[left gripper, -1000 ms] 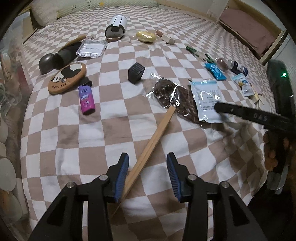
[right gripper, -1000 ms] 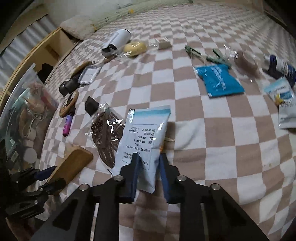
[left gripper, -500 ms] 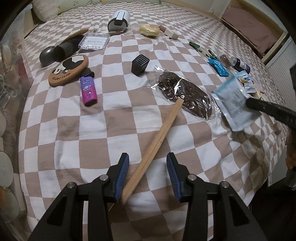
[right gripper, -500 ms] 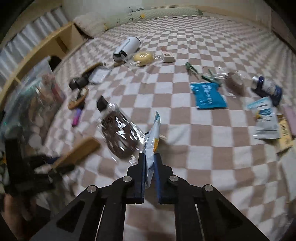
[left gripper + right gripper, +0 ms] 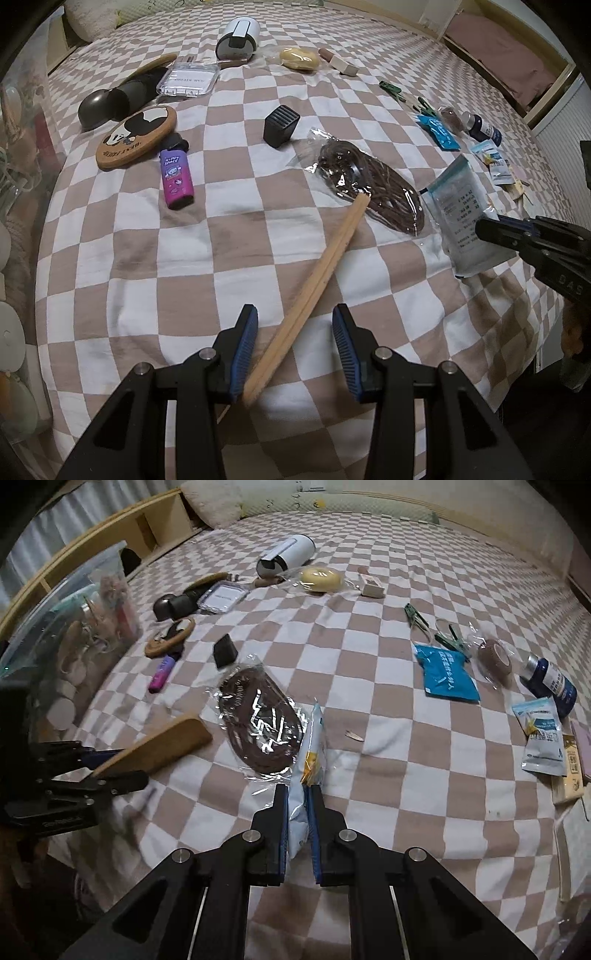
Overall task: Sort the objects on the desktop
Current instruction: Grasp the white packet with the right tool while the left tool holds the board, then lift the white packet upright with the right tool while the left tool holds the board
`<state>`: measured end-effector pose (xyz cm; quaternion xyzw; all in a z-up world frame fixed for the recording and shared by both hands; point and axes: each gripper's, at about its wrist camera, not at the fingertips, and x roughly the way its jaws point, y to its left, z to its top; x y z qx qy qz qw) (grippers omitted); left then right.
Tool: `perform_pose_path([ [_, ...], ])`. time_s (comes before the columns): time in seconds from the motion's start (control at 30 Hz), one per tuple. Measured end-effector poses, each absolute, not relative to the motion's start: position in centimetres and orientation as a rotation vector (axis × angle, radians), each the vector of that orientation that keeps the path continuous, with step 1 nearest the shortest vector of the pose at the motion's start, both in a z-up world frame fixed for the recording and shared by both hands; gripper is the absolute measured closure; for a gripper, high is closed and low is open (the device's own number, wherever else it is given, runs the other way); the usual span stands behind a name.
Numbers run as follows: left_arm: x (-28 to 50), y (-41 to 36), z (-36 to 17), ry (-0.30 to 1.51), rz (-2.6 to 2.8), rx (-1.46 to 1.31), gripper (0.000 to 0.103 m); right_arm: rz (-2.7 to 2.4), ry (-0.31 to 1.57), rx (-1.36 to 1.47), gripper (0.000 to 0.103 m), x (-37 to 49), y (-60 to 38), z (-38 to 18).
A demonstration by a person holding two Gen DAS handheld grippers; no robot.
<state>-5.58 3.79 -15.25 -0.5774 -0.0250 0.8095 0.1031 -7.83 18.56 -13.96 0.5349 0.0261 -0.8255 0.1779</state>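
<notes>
Checkered bedspread (image 5: 155, 258) across the bed, fluffy pillow (image 5: 214, 502) at 11 o'clock, wooden bed frame (image 5: 92, 550) at 10 o'clock

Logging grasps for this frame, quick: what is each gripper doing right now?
Left gripper: open, wooden stick lying between its fingers, not clamped.
Right gripper: shut on the white packet, lifted edge-on.

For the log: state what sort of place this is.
Most likely a bedroom: the objects lie on a bed under a checkered bedsheet, with a pillow at its head and a wooden bed frame alongside.
</notes>
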Motion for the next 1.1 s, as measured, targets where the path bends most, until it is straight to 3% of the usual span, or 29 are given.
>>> perform_pose_path([
  [0.47, -5.8, 3.5, -16.0, -0.077, 2.393, -1.707, 0.061, -2.351, 0.037, 1.616, 0.092, -9.1, 19.0, -16.2],
  [0.7, -5.7, 3.5, -15.8, -0.077, 2.389, -1.682, 0.081, -2.328, 0.029, 1.638, 0.092, -9.2, 18.8, -16.5],
  [0.87, -5.5, 3.6, -15.4, -0.078, 2.404, -1.656, 0.084, -2.329, 0.025, 1.624, 0.092, -8.9, 18.7, -16.0],
  [1.0, -5.4, 3.4, -14.6, -0.09, 2.424, -1.621, 0.095, -2.332, 0.02, 1.61, 0.092, -8.6, 18.6, -15.6],
  [1.1, -5.3, 3.4, -14.0, -0.092, 2.443, -1.593, 0.095, -2.335, 0.017, 1.594, 0.092, -8.5, 18.5, -15.2],
])
